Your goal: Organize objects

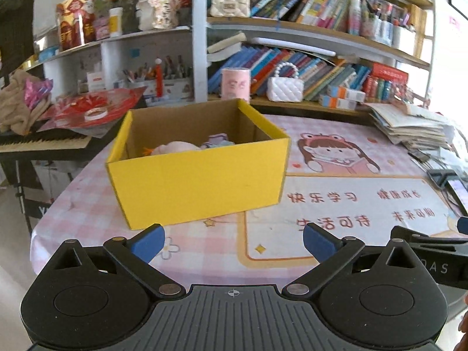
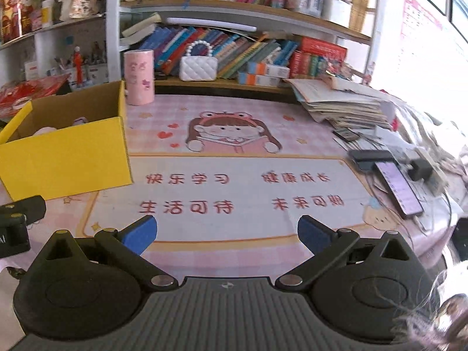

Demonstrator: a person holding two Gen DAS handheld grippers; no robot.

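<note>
Yellow cardboard box [image 1: 199,181] sits open-topped on the pink cartoon-print counter [image 1: 336,204], just ahead of your left tool [image 1: 232,241], with a pink plush toy [image 1: 172,147] and a purple item [image 1: 218,139] lying inside it. Your left tool is spread wide with nothing between its blue pads [image 1: 149,244], and your right tool [image 2: 226,232] is equally wide and empty over the printed mat. Phone [image 2: 399,188] and paper stack [image 2: 342,105] lie to the right, pink cylinder [image 2: 139,77] behind the box.

Looking forward low over the desk mat [image 1: 336,204]; sharing yellow box [image 1: 199,172], bookshelf [image 2: 248,23], left view nearer the box.
</note>
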